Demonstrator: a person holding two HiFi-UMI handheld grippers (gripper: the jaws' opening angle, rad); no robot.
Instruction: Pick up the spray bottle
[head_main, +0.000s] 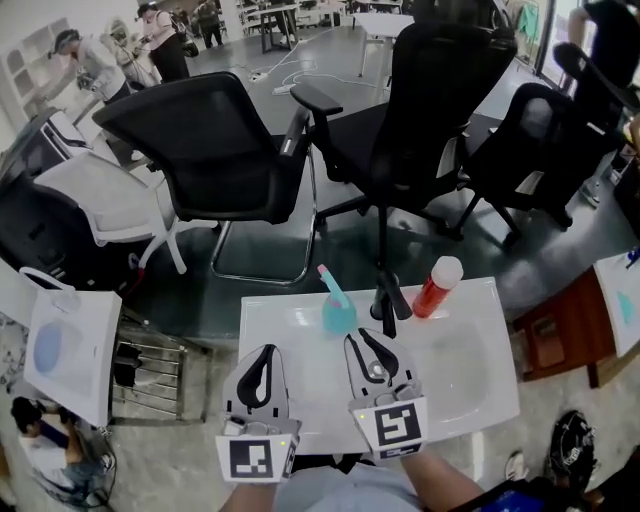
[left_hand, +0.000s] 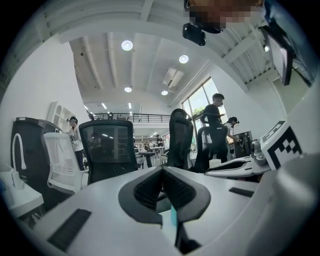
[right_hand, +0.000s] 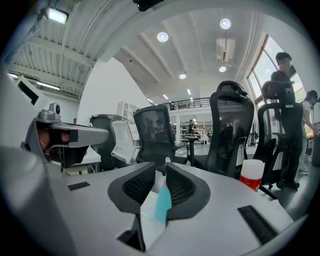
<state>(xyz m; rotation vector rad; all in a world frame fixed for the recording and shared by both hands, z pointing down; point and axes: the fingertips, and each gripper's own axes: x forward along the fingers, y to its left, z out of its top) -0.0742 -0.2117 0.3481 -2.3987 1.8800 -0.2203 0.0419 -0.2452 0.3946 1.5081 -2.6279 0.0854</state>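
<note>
A blue spray bottle (head_main: 337, 312) with a pink nozzle stands upright near the far edge of the white table (head_main: 460, 370). My right gripper (head_main: 362, 342) is just short of it and slightly to its right, not touching. In the right gripper view the jaws (right_hand: 160, 172) stand a little apart, and the bottle (right_hand: 163, 202) shows through the gap, ahead of the pads. My left gripper (head_main: 264, 356) hovers over the table further left, shut on nothing. Its closed tips (left_hand: 161, 172) point level, with a sliver of the bottle (left_hand: 173, 216) below them.
A red bottle (head_main: 437, 286) with a white cap (right_hand: 251, 175) stands right of the spray bottle. A black object (head_main: 388, 300) sits between them at the table's far edge. Black office chairs (head_main: 225, 150) crowd the floor beyond. A white stand (head_main: 70, 350) is at the left.
</note>
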